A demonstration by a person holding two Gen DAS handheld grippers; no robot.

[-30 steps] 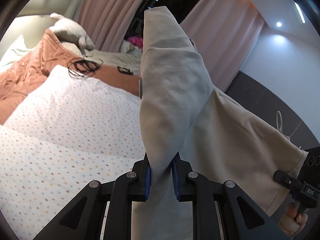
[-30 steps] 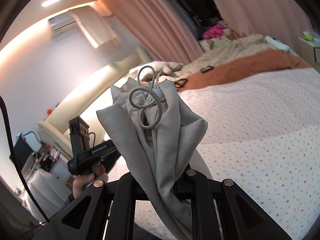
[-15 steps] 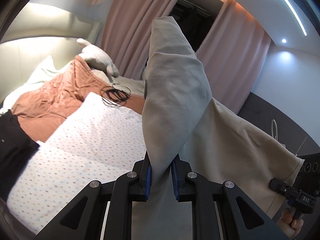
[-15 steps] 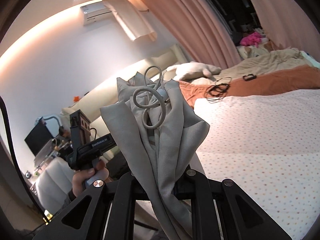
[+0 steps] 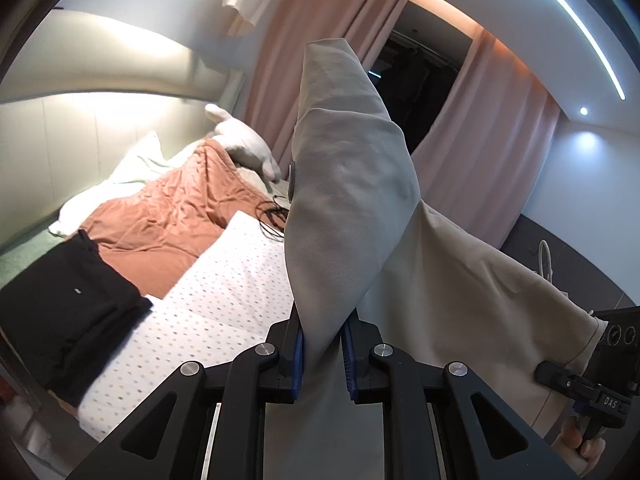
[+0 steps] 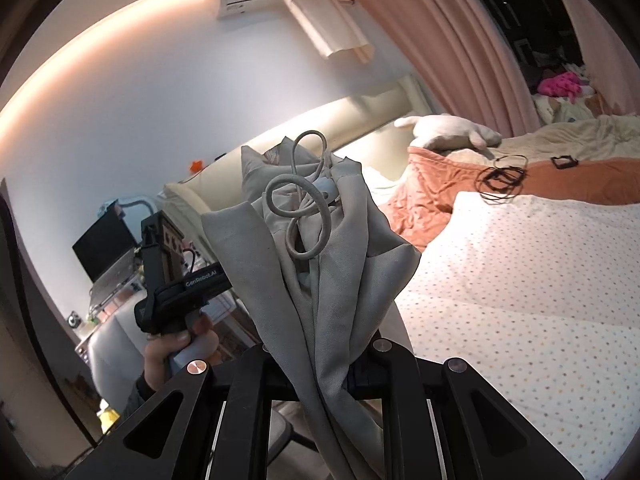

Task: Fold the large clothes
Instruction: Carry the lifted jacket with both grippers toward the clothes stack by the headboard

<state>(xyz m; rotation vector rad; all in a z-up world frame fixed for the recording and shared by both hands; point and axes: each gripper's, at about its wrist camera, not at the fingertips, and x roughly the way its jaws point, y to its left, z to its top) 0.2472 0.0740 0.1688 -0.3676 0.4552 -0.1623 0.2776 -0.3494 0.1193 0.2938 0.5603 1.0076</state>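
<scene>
A large beige-grey garment [image 5: 348, 200] hangs in the air between both grippers, clear of the bed. My left gripper [image 5: 322, 350] is shut on one bunched edge, which stands up as a tall fold above its blue pads [image 5: 298, 354]. My right gripper [image 6: 320, 376] is shut on another gathered corner of the garment [image 6: 320, 280], where a looped drawstring [image 6: 298, 216] curls on top. In the left wrist view the cloth stretches to the right gripper at the lower right edge. The left gripper's handle [image 6: 180, 280], held by a hand, shows in the right wrist view.
A bed with a dotted white sheet [image 6: 520, 280] lies ahead, with an orange blanket [image 5: 168, 224] and pillows at its head. A folded black garment [image 5: 68, 312] rests on the bed's near corner. Black cables [image 6: 502, 180] lie on the blanket. Pink curtains [image 5: 320, 40] hang behind.
Both grippers have risen and swung across the room with the garment still clamped. The bed now lies lower and further off, and the black garment has come into the left wrist view.
</scene>
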